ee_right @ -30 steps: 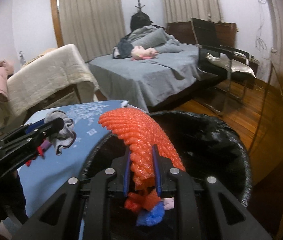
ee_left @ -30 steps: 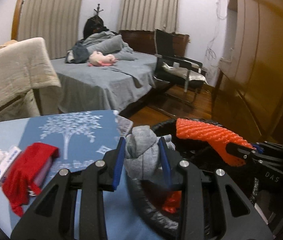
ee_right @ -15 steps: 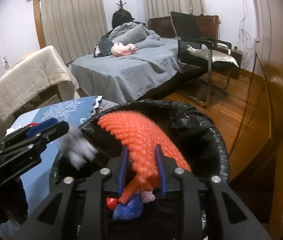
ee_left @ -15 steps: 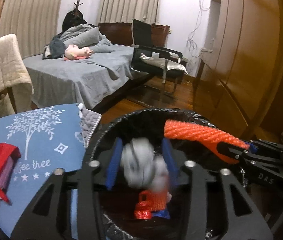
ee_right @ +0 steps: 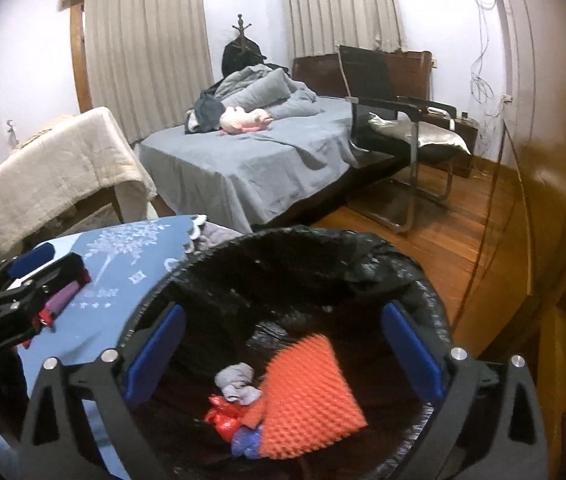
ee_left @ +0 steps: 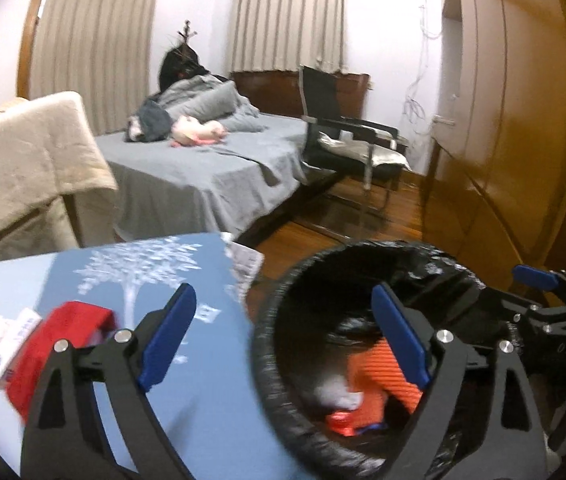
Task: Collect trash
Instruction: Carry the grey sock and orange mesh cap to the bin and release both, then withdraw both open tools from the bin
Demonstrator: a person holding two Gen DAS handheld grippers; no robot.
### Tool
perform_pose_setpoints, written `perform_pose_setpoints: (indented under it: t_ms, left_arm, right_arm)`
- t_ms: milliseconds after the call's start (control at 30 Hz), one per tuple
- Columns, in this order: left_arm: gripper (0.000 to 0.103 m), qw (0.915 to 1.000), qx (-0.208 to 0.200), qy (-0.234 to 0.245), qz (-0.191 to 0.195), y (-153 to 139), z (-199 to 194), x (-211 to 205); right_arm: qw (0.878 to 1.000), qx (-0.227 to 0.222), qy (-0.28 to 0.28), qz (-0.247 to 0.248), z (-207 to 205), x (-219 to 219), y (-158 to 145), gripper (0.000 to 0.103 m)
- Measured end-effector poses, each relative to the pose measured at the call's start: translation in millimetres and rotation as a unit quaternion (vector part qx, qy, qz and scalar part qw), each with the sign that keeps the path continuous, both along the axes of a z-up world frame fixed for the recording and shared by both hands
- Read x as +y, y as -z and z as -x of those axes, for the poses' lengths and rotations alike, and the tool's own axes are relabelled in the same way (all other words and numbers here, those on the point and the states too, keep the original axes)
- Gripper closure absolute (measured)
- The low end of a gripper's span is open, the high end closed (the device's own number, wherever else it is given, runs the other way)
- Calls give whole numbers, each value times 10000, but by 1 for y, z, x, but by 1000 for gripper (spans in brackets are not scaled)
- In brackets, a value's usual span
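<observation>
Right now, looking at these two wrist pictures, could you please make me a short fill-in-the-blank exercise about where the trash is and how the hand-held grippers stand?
1. The orange foam sheet lies inside the ____.
2. Beside the foam, in the bin, lies a crumpled cloth of ____ colour.
3. The jaws of the right hand-held gripper are ____, with nothing between them.
4. The red cloth lies on the ____ tablecloth.

Missing words: trash bin; grey; open; blue
</observation>
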State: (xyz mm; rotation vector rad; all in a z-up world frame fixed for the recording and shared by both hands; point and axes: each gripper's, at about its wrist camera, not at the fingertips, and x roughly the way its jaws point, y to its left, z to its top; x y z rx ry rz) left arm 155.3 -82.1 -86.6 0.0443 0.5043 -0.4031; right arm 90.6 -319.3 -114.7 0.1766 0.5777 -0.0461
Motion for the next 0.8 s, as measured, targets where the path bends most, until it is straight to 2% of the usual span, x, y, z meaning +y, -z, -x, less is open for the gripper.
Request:
perform_pose_setpoints:
  t_ms: [200,367,667,800]
  left_arm:
    - [13,9985,-136,-517,-73,-11,6,46]
    - [13,9949,-157,-985,-157,-10,10,86]
    - [13,9831,-18,-1813,-263,0,9,163]
    - [20,9777,71,-2074,-318,8,2,192]
  right_arm:
    - [9995,-74,-298,-82,-11,31,-6,6]
    - [9974,-110,-710,-65,-25,73,-9,6]
    - [9909,-156,-1338,-55,-52,141,-8,6]
    - [9880,-125,-1540,-72,-66,166,-5,6]
